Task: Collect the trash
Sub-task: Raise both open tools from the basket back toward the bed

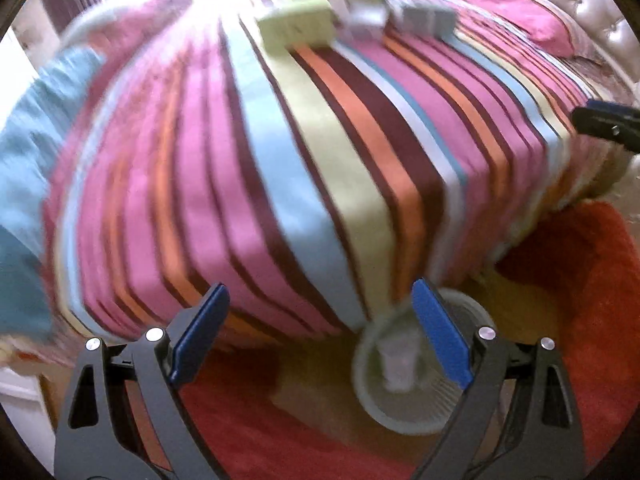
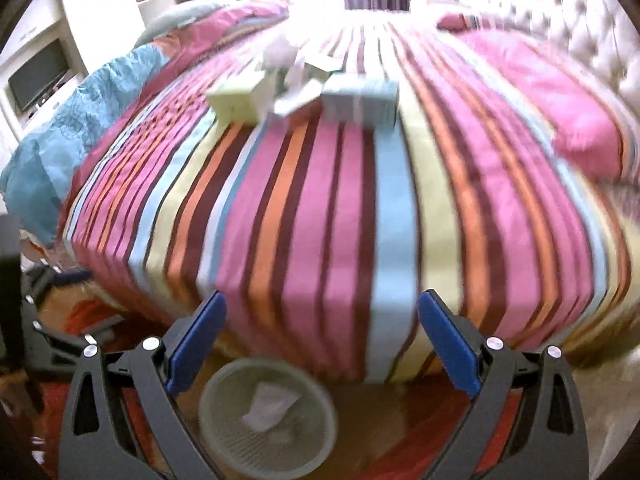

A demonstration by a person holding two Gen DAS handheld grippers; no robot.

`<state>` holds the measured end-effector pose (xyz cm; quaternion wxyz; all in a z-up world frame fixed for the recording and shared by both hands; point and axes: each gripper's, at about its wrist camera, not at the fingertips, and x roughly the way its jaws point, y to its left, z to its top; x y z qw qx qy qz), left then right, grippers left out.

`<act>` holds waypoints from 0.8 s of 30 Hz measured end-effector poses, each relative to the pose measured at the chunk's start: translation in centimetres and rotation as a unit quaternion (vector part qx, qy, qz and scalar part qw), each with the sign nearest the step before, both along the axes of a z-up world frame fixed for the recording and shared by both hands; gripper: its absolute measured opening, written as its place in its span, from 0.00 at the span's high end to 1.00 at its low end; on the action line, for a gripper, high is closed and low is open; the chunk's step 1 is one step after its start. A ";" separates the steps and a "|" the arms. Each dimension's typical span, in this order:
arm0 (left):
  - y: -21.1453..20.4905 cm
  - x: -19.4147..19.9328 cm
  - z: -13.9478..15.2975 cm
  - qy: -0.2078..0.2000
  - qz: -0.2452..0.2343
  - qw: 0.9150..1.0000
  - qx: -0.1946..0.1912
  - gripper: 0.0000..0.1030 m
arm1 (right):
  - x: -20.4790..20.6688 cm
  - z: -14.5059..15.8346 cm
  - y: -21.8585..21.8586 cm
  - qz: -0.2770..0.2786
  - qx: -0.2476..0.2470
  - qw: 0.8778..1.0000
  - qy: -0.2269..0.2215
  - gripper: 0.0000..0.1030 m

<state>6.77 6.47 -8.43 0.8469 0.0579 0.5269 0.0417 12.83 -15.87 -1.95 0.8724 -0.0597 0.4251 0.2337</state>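
Trash is lying partly collected: something white is already sitting in the wastebasket (image 2: 267,416) on the floor beside the bed (image 2: 340,208), while small boxes (image 2: 360,100) and crumpled white bits are still waiting mid-bed. Both the left gripper (image 1: 320,344) and right gripper (image 2: 322,344) are gaping wide, carrying nothing.

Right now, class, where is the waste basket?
The waste basket stands on the red rug at the foot of the striped bed, low in both views, with white paper inside.
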 end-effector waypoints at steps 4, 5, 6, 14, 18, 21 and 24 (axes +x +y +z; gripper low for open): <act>1.6 2.6 1.8 -0.034 0.009 0.999 0.016 0.13 | 2.5 0.6 -0.2 -0.004 -0.005 1.000 -0.029 0.10; 1.8 3.3 2.4 -0.040 0.007 0.999 0.019 0.13 | 3.4 0.8 -0.2 -0.002 -0.005 0.999 -0.034 0.10; 2.0 3.9 2.6 -0.045 0.004 0.999 0.024 0.13 | 4.2 1.1 -0.5 0.001 -0.004 0.999 -0.037 0.10; 3.2 9.7 3.9 -0.081 -0.021 0.996 0.043 0.13 | 8.6 1.0 0.7 0.035 -0.038 0.998 -0.046 0.10; 3.8 12.4 3.8 -0.087 -0.031 0.995 0.044 0.13 | 10.4 0.3 1.5 0.057 -0.065 0.995 -0.044 0.10; 4.3 14.9 3.7 -0.088 -0.043 0.994 0.054 0.13 | 11.9 0.1 2.0 0.071 -0.080 0.993 -0.041 0.10; 4.4 16.8 3.6 -0.087 -0.064 0.993 0.056 0.13 | 13.4 0.2 2.2 0.075 -0.087 0.992 -0.042 0.10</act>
